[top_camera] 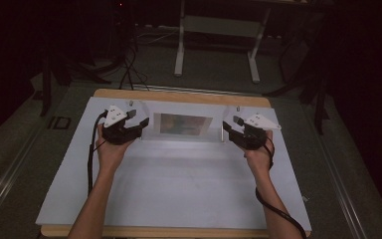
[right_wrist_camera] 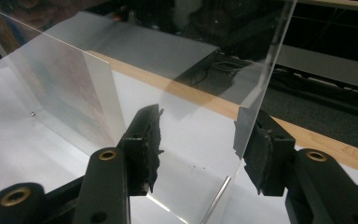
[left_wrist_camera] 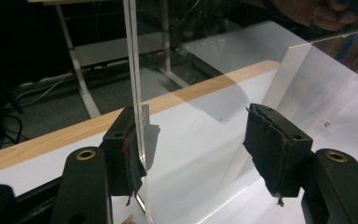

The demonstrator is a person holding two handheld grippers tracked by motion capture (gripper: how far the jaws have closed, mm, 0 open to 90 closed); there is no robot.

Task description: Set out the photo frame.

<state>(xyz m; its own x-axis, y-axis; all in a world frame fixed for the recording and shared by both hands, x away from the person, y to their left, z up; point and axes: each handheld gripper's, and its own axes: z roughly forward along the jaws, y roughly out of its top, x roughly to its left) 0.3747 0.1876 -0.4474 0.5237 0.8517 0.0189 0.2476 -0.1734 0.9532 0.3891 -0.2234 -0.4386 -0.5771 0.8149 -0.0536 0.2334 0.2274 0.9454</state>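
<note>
My left tool (top_camera: pixel 140 118) and right tool (top_camera: pixel 227 126) both stand wide open — nothing pinched yet. The clear acrylic stand (top_camera: pixel 185 124) sits upright between them on the desk (top_camera: pixel 179 184), its end edges inside each tool's jaws; closing and lifting remain. The gripper views reveal its edges — from above it nearly vanishes.

dark room, grey floor (top_camera: pixel 214 69), white-legged desk frame (top_camera: pixel 216 47) at the back, cables on floor (top_camera: pixel 129 69), wood-edged table (top_camera: pixel 179 94) with white top, dim lighting
</note>
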